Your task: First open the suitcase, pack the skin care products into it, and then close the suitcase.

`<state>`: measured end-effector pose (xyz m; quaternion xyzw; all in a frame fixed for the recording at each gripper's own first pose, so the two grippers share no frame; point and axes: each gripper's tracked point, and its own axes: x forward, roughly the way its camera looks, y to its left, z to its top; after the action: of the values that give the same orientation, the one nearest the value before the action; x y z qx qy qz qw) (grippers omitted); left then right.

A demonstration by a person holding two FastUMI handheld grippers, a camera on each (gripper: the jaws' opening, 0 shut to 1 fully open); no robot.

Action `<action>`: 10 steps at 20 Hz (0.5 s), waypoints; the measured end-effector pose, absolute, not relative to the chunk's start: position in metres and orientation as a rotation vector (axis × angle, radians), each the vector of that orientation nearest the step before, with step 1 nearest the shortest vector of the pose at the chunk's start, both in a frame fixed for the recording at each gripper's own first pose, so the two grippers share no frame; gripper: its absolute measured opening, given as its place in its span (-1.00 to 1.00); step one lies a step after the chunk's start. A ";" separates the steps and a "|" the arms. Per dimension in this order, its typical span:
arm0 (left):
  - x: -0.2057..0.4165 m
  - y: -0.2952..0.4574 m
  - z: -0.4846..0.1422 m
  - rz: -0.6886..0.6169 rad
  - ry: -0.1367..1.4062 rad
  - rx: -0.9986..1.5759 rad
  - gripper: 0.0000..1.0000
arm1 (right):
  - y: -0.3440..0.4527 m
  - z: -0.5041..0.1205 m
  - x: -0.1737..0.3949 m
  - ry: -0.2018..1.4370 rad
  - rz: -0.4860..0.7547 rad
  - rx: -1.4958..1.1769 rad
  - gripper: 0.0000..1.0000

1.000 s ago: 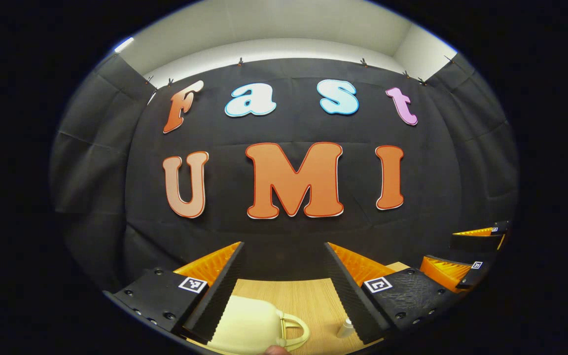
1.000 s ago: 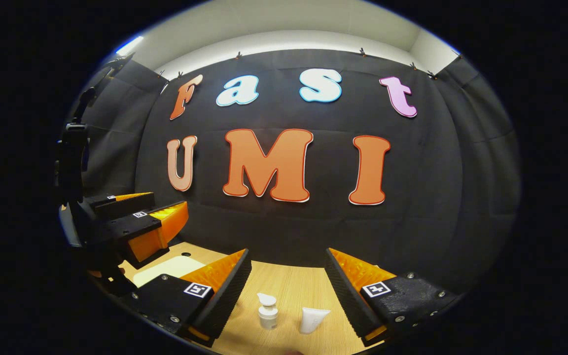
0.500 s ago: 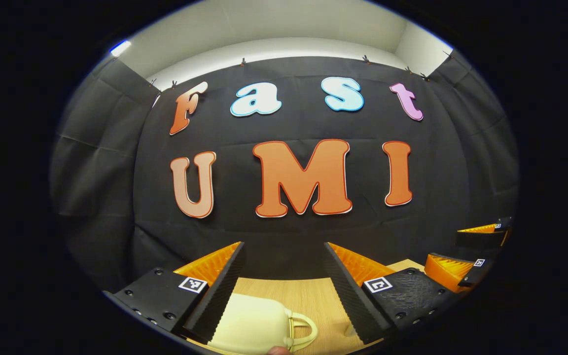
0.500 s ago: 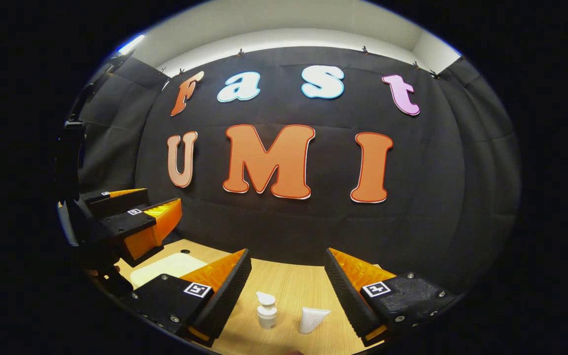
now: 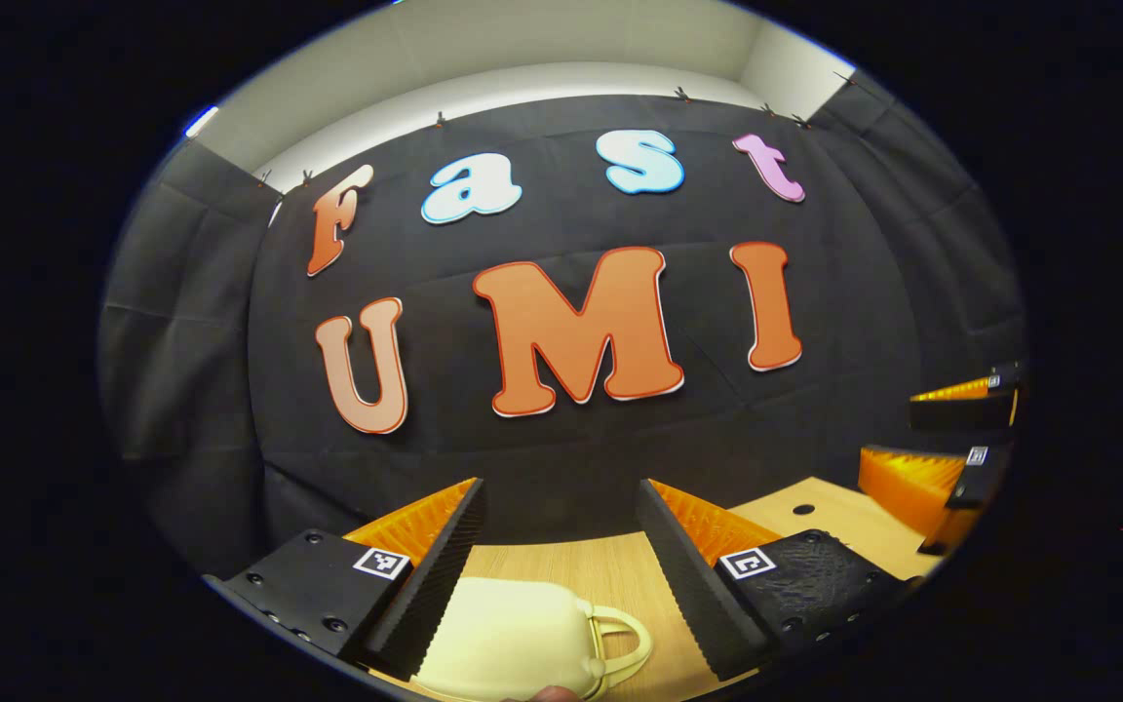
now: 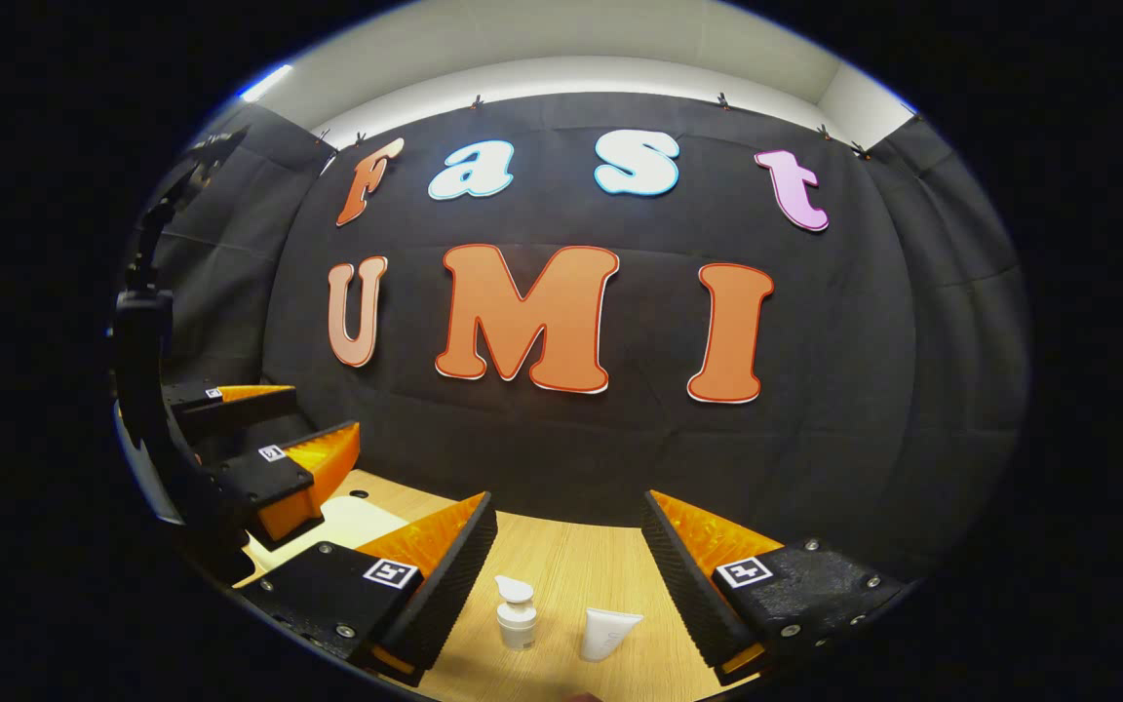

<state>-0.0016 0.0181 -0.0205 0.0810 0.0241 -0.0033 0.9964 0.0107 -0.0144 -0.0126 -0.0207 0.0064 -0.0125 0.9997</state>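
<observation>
1. Suitcase (image 5: 513,639), small and cream-coloured with a looped handle (image 5: 620,643), was seen in the left gripper view lying closed on the wooden table (image 5: 610,565), low between the spread fingers of the left gripper (image 5: 561,546), which held nothing. The right gripper (image 5: 942,458) was seen at the far right, its fingers also apart.

2. The smooth rounded shell could be pushed away instead of opened if only one finger were pressed on it; no latch or zip could be made out.

3. In the right gripper view, a pump bottle (image 6: 517,614) and a tube (image 6: 605,632) stood near each other, between the empty, spread fingers of the right gripper (image 6: 566,556).

4. The upright bottle could be tipped over by a careless approach.
</observation>
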 end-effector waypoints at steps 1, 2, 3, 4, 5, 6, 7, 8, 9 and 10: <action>-0.002 0.019 -0.023 -0.016 0.058 0.181 0.99 | -0.018 -0.013 0.010 0.015 -0.030 -0.046 0.92; -0.004 0.020 -0.027 -0.024 0.069 0.204 0.99 | -0.020 -0.014 0.010 0.017 -0.035 -0.049 0.92; -0.005 0.021 -0.031 -0.035 0.082 0.230 1.00 | -0.024 -0.015 0.009 0.018 -0.043 -0.052 0.92; -0.008 0.023 -0.036 -0.046 0.095 0.258 1.00 | -0.027 -0.016 0.008 0.020 -0.047 -0.054 0.92; -0.009 0.025 -0.038 -0.054 0.103 0.287 1.00 | -0.030 -0.017 0.008 0.021 -0.056 -0.058 0.92; -0.011 0.027 -0.042 -0.062 0.108 0.316 0.99 | -0.036 -0.018 0.006 0.022 -0.063 -0.061 0.92; -0.010 0.029 -0.045 -0.078 0.113 0.360 0.99 | -0.040 -0.018 0.006 0.022 -0.073 -0.063 0.92; -0.012 0.031 -0.049 -0.090 0.123 0.392 0.99 | -0.041 -0.019 0.005 0.024 -0.080 -0.063 0.91; -0.014 0.034 -0.052 -0.099 0.135 0.424 0.99 | -0.044 -0.019 0.006 0.024 -0.090 -0.065 0.91; -0.015 0.035 -0.055 -0.114 0.147 0.450 0.99 | -0.051 -0.020 0.004 0.026 -0.102 -0.065 0.91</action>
<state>-0.0154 0.0354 -0.0555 0.2226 0.0730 -0.0563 0.9705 0.0037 -0.0505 -0.0203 -0.0327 0.0132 -0.0507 0.9981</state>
